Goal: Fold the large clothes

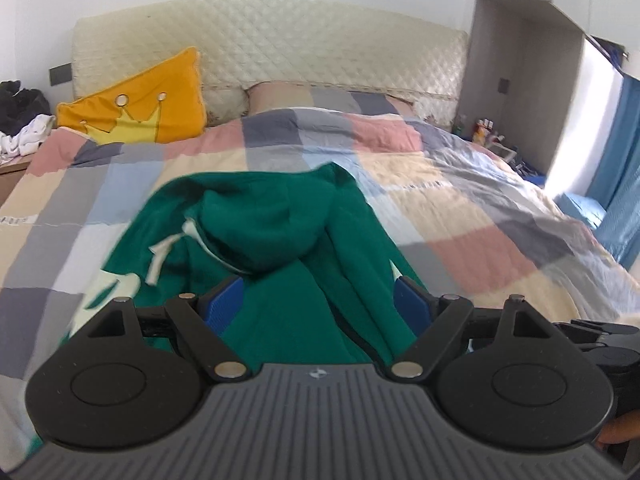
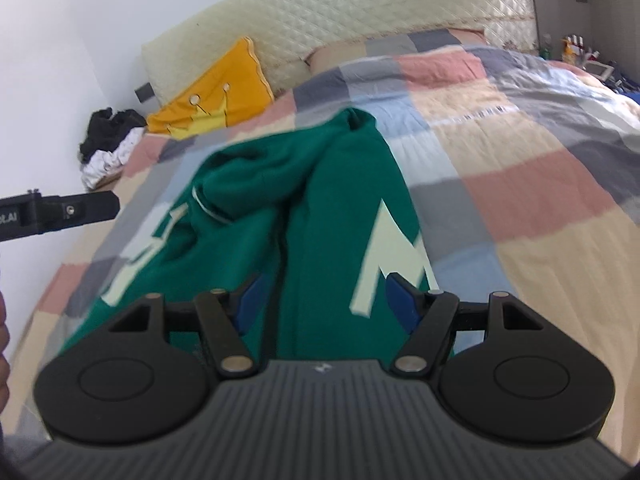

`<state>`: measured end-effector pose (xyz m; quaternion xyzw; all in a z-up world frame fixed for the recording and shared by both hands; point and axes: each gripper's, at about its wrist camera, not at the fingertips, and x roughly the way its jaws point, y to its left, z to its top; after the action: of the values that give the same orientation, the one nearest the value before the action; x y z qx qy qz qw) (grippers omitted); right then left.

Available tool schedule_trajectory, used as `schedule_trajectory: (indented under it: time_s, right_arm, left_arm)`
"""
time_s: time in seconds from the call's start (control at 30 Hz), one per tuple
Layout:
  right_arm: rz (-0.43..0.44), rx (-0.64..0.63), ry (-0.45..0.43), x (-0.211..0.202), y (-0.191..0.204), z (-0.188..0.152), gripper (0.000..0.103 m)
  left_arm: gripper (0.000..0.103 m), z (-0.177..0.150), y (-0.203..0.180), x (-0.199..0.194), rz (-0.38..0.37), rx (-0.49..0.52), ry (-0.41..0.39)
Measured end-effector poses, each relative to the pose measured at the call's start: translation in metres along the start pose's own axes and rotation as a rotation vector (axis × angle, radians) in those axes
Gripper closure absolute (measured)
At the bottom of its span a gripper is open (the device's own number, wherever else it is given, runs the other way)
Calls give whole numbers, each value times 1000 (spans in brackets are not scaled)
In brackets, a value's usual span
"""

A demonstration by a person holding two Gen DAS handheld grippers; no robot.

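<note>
A green hoodie [image 1: 276,208] with white lettering [image 2: 384,248] lies lengthwise on the checked duvet [image 1: 460,208], its hood bunched at the far end and a white drawstring [image 1: 160,256] trailing at its left. My left gripper [image 1: 318,300] hovers over the near part of the garment with its blue pads [image 1: 226,304] wide apart and the cloth lying loose below them. My right gripper [image 2: 326,300] stands open the same way above the hoodie [image 2: 320,184], just left of the white letters. The left gripper's body [image 2: 60,212] shows at the left edge of the right wrist view.
A yellow crown pillow [image 1: 140,104] leans on the quilted cream headboard [image 1: 280,40]. A pile of black and white clothes [image 2: 108,140] sits beside the bed at the left. Bottles and small items [image 1: 488,132] crowd a bedside stand at the right, near a blue curtain [image 1: 616,140].
</note>
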<state>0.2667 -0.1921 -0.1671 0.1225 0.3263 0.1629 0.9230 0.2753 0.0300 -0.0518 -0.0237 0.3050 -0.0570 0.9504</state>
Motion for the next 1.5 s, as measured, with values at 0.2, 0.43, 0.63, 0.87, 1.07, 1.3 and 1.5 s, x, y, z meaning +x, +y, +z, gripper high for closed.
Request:
schedule_trajectory:
  time_s: [0.2, 0.43, 0.63, 0.87, 1.07, 1.3, 1.5]
  right_arm:
    - [-44, 107, 41, 23, -20, -37, 34]
    - [-104, 206, 135, 62, -43, -54, 35]
    - [-154, 307, 150, 76, -61, -63, 36]
    - [-161, 307, 166, 82, -64, -63, 37]
    - [-256, 312, 127, 71, -68, -62, 36]
    - [-141, 397, 200, 79, -78, -68, 27]
    - [-130, 324, 223, 83, -68, -69, 28]
  left_arm:
    - [18, -30, -14, 28, -48, -86, 13]
    - [18, -48, -2, 70, -66, -158, 50]
    - [18, -61, 16, 81, -53, -184, 61]
    - [18, -75, 43, 89, -7, -285, 99]
    - [18, -77, 45, 88, -11, -300, 97]
    - [18, -80, 39, 80, -16, -295, 87]
    - [18, -83, 39, 76, -23, -312, 94]
